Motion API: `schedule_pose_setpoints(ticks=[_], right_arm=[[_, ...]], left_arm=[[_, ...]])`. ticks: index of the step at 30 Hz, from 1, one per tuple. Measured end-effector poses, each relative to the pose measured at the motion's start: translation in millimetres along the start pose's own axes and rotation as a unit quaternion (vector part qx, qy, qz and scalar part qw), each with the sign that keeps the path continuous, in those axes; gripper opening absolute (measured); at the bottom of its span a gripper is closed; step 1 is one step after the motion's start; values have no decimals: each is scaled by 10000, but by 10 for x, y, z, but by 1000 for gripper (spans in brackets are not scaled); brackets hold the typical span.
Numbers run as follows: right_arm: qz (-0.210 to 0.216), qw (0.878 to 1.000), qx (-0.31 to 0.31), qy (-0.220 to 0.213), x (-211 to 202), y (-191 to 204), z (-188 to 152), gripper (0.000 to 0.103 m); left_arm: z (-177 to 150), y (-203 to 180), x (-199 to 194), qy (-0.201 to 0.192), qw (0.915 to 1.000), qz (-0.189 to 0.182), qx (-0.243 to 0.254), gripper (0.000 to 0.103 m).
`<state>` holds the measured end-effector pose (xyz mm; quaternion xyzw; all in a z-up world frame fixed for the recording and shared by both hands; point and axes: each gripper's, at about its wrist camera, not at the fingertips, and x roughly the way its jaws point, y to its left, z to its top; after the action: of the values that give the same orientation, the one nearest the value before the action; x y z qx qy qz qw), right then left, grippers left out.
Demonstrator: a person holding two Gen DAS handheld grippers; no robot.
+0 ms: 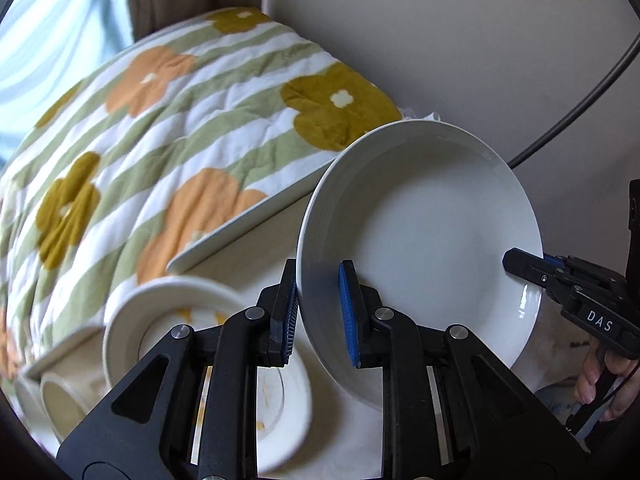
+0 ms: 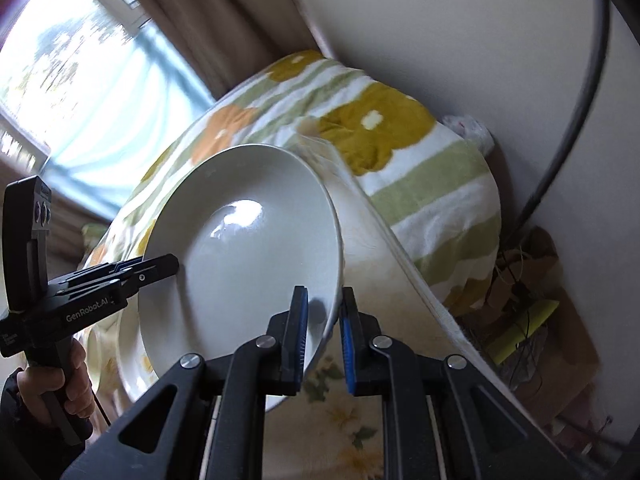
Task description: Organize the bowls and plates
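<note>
Both tools grip 1 plain white glazed ceramic bowl [image 1: 432,240], held tilted on edge in the air above the tabletop [image 1: 256,252]. The left tool [image 1: 318,312] is clamped on its left rim, and the right tool [image 2: 324,334] on the opposite rim. Below sits a cream floral-printed plate [image 1: 132,320], beside a flower-patterned striped quilt [image 1: 180,120].

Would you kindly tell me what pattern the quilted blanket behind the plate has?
Green and white stripes with orange and mustard flowers on the quilted blanket; clearest in the left wrist view.
</note>
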<state>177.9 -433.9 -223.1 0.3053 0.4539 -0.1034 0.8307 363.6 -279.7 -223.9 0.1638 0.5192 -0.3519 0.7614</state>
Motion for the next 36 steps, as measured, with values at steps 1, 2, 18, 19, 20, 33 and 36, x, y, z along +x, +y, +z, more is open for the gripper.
schedule_pose_setpoints(ticks=[1,2,18,19,20,33,36], right_arm=[[72,9999,-126,35,-56,37,12,14],[139,9995,-281,77,-117,77,21,14],[1355,9576,-2325,1028,-361,973,-623,14],[1415,9536,-2401,1142,-312,1037,-713,14],[1459,9507,-2448,1223,-273,1078,-781,14],[1263,9317,-2829,1895,269,1594,-1580,14],[1123,9349,-2800,1869,308,1677,-1661,14]], left_arm=[[-79,-4,-129,-60,9998,61,-160,17],[-142,-7,-213,-101,9995,105,-278,17],[-2061,117,-1322,-424,9597,1168,-2521,17],[-2199,152,-1344,-398,9562,1212,-2635,17],[-2322,188,-1352,-356,9525,1251,-2754,17],[-3287,742,-1099,105,9336,1129,-3398,17],[-3324,849,-1039,173,9372,1047,-3322,17]])
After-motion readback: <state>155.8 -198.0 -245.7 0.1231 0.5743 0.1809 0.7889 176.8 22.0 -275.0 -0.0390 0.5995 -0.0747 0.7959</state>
